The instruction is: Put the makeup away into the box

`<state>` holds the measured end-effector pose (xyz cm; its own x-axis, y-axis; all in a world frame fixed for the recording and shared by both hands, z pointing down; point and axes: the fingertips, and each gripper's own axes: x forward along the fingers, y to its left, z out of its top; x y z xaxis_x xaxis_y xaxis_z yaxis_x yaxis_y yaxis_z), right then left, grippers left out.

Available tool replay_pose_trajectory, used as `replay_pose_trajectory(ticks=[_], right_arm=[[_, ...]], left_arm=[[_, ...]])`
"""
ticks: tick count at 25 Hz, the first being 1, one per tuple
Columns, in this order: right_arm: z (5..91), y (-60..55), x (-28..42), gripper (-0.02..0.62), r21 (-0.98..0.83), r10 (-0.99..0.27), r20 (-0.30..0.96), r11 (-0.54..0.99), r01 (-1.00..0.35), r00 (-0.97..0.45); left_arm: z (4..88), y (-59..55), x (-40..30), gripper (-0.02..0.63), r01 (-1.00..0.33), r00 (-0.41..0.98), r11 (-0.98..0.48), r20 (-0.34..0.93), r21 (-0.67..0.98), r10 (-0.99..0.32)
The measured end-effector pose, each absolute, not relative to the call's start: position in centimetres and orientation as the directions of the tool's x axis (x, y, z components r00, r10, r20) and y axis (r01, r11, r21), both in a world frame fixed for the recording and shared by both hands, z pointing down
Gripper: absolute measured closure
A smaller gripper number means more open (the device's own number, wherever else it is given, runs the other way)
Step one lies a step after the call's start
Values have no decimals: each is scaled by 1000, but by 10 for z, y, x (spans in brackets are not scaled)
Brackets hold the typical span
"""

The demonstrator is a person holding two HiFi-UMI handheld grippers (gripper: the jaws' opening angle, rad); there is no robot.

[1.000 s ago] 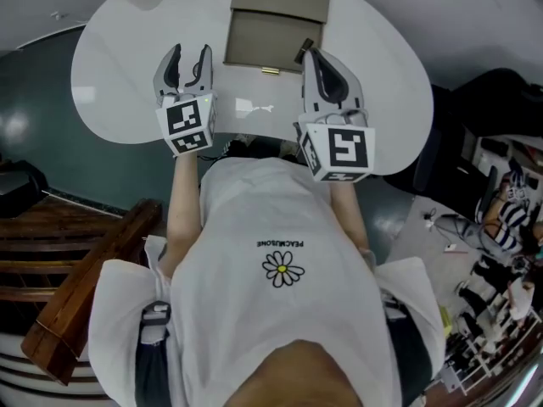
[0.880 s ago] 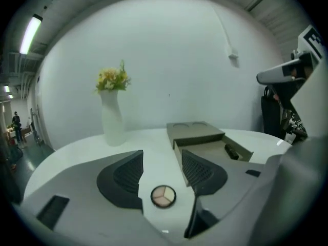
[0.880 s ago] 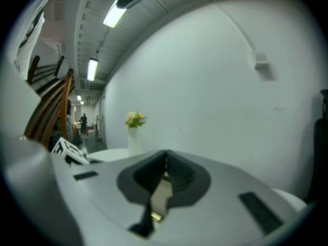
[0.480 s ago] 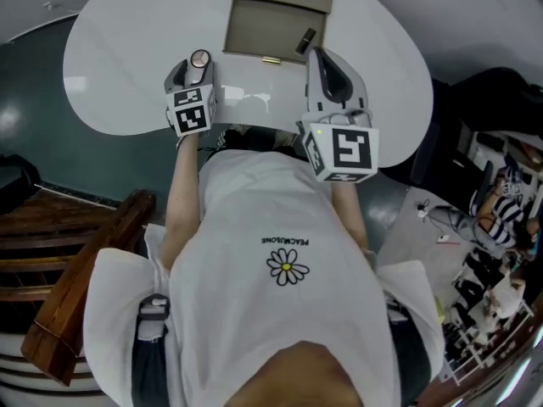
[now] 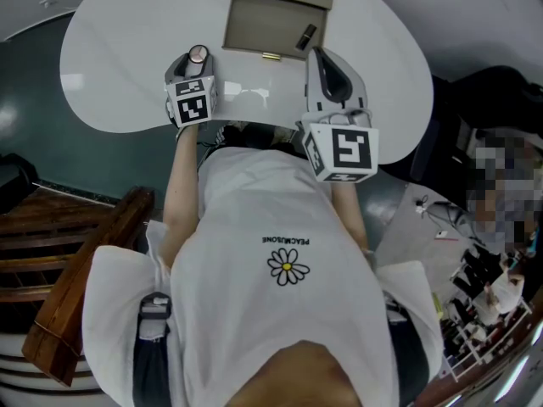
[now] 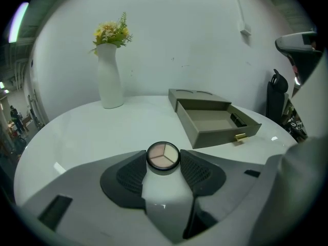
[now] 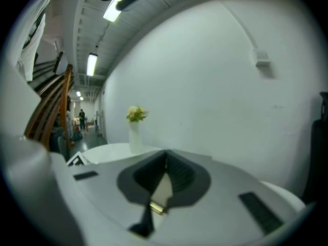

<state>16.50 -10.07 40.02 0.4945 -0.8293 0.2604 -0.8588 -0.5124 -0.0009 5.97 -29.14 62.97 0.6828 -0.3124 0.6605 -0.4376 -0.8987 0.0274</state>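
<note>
Pickup: round black-rimmed three-shade compact (image 6: 163, 156), flat on the white bench (image 5: 110, 75), lower centre. Left hand-held gripper (image 5: 195, 59) jaws just closed onto its rim, presumably to lift it toward the open olive box (image 6: 210, 135), right. Right hand-held gripper (image 7: 165, 160) together, parked.

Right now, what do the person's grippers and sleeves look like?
The left gripper and right gripper are light grey, with dark ribbed pads on the jaws and a white cube bearing black square markers. The T-shirt is white, short-sleeved.
</note>
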Motion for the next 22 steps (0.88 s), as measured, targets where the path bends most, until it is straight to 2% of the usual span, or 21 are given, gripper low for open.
replay_pose_trajectory(ticks=[22], right_arm=[[399,-98,165,566,-9,-829,255,-517,-856,498]], left_arm=[[610,-300,69,393,-440,704,-897,638,43,-314]])
